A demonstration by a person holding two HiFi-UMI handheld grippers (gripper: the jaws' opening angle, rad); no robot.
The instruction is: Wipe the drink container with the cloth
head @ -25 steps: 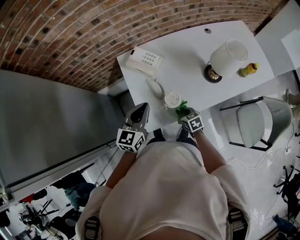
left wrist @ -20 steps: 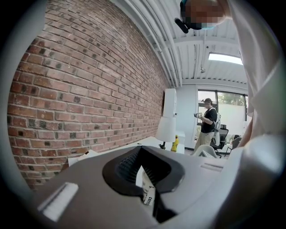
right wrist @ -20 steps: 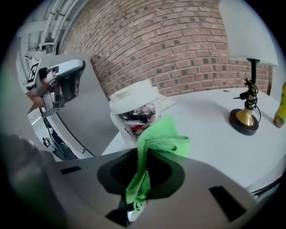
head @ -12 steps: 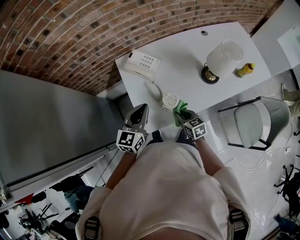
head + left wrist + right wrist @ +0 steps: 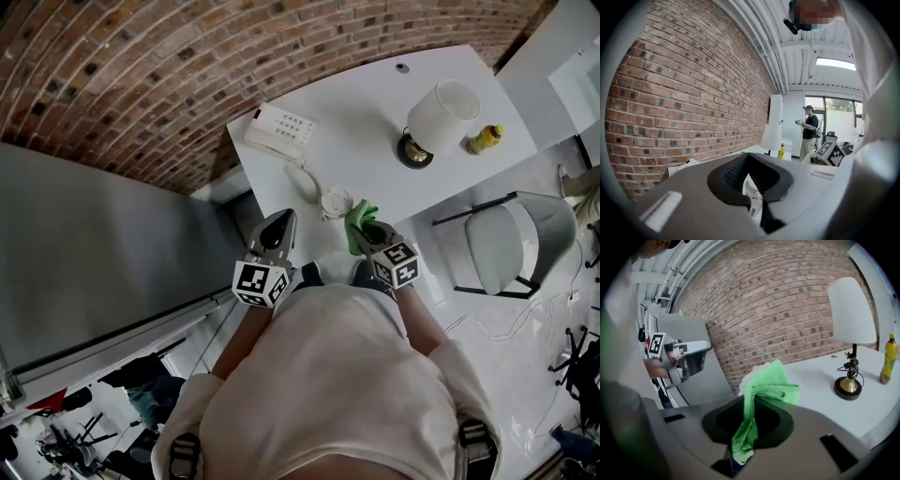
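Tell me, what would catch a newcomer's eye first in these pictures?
The bright green cloth stands out first, clamped in the jaws of the right gripper near the front edge of the white desk. Close beside it sits a white lidded cup. Farther back a white-shaded lamp stands with a yellow bottle next to it, and a red brick wall runs behind the desk.

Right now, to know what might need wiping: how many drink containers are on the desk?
2. What looks like a lidded cup at the near edge of the desk, beside the green cloth; a yellow bottle at the far right, by the lamp. Others may be hidden.
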